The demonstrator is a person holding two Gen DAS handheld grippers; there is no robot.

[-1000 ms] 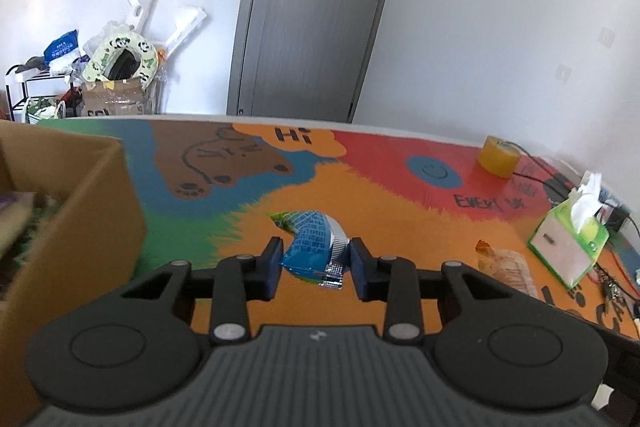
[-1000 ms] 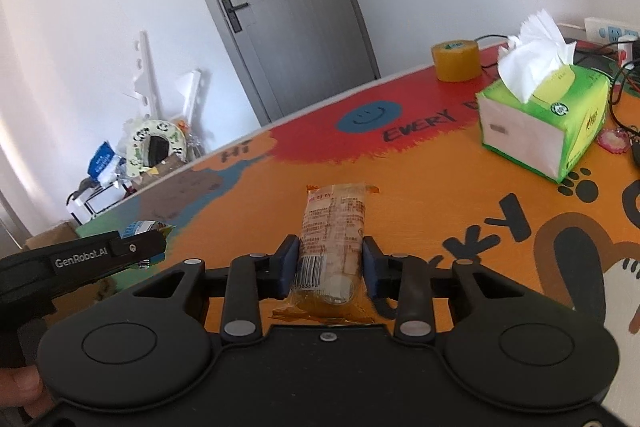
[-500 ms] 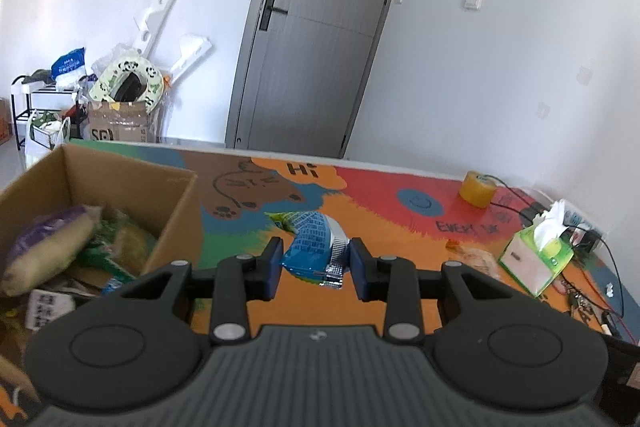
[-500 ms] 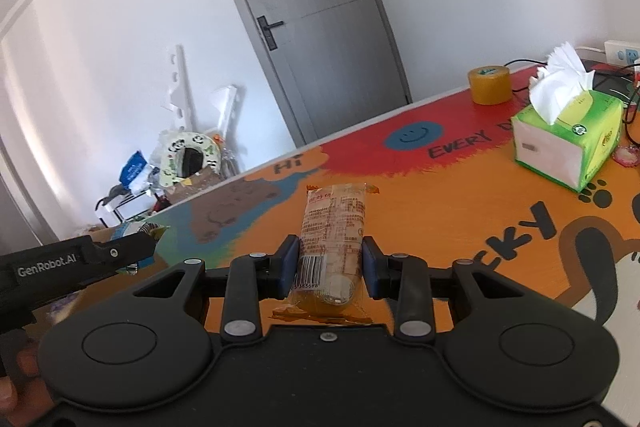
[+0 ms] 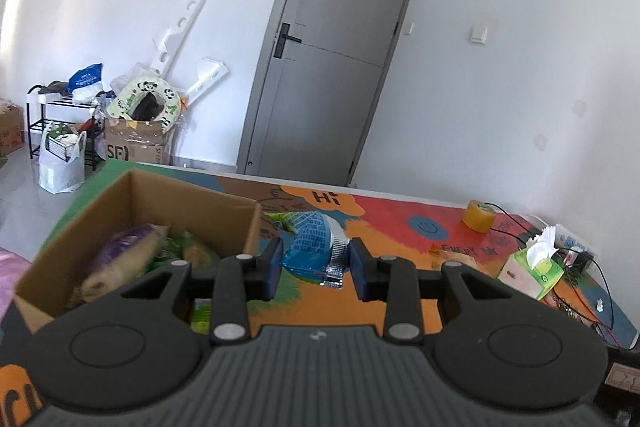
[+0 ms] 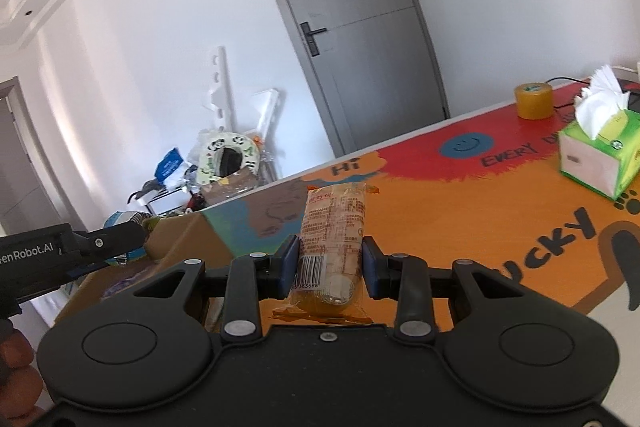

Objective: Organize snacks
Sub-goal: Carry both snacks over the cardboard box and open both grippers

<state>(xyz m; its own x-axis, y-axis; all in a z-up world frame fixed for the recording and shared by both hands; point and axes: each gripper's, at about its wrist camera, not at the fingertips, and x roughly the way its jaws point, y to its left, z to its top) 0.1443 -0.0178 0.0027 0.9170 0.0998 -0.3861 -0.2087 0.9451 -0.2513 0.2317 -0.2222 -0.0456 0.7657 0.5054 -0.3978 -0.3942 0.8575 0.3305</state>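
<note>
My left gripper (image 5: 315,269) is shut on a blue and silver snack packet (image 5: 316,247) and holds it in the air just right of an open cardboard box (image 5: 176,201). The box holds several snack packs, among them a purple one (image 5: 120,255). My right gripper (image 6: 330,269) is shut on a long orange wrapped cake bar (image 6: 334,231) above the table. In the right wrist view the left gripper (image 6: 80,247) shows at the left, over the box (image 6: 176,239).
The colourful table mat (image 6: 460,203) carries a green tissue box (image 6: 600,159), a yellow tape roll (image 6: 534,101) and cables at the far right (image 5: 588,291). A grey door and floor clutter stand behind the table.
Both grippers have risen and moved left toward the box, each still holding its snack. The box's inside has come into the left wrist view.
</note>
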